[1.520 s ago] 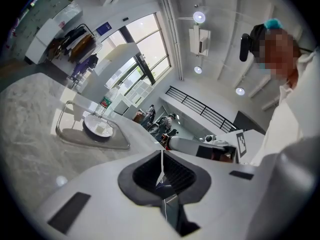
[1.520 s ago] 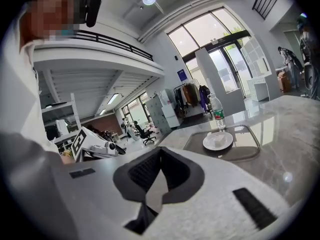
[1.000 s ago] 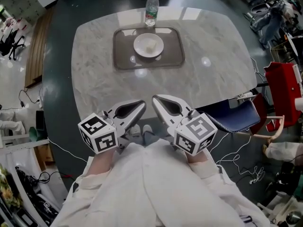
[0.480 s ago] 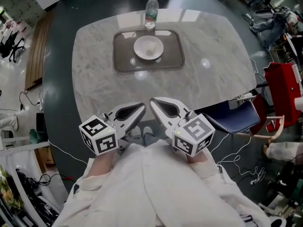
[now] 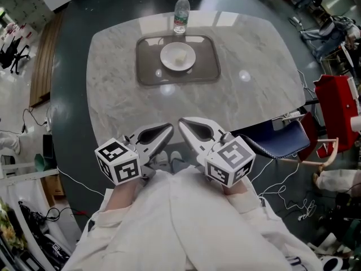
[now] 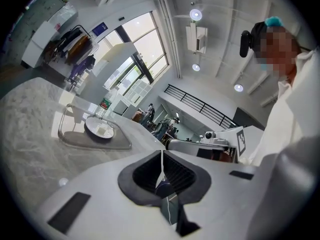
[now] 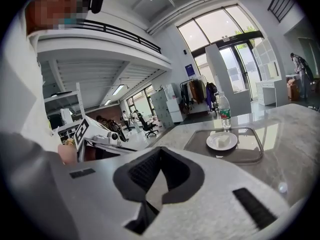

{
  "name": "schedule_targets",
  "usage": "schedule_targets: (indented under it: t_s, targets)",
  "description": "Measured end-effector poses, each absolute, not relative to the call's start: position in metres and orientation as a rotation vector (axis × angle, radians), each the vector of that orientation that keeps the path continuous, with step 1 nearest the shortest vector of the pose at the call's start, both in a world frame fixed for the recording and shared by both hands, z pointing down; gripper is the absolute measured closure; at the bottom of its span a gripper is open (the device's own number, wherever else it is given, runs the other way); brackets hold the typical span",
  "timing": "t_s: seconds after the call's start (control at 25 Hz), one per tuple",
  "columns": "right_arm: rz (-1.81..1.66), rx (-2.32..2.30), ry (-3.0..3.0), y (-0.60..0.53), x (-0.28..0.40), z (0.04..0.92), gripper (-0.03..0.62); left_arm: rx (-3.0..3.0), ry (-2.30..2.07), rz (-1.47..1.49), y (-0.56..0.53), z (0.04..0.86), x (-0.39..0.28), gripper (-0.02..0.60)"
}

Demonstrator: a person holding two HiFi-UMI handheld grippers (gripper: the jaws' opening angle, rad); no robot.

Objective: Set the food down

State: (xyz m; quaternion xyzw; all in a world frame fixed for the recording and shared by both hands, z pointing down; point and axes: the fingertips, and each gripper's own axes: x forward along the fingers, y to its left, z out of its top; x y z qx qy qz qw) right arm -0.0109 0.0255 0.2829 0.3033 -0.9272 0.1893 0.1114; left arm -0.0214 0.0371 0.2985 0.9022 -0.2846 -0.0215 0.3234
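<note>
at the near edge of the table (image 5: 248, 95) the left gripper (image 5: 168, 126) and right gripper (image 5: 182, 121) hover empty, jaws together, while the food (image 5: 179, 54) lies on a plate (image 5: 164, 55) in the far tray (image 5: 148, 69), so the set-down looks finished and nothing more seems called for.

A pale marble table (image 5: 242, 95) with rounded corners carries a grey rectangular tray (image 5: 149, 66) toward its far side, and an upright clear water bottle (image 5: 180, 14) stands on the tabletop just beyond the tray's far edge.
</note>
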Motion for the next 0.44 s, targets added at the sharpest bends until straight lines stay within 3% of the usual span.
schedule_targets:
  t_s: [0.44]
  targets:
    - [0.57,0.882,-2.702,0.034,-0.011,0.29,0.592,2.38,-0.767,0.11,0.043,0.315,-0.02,0.557]
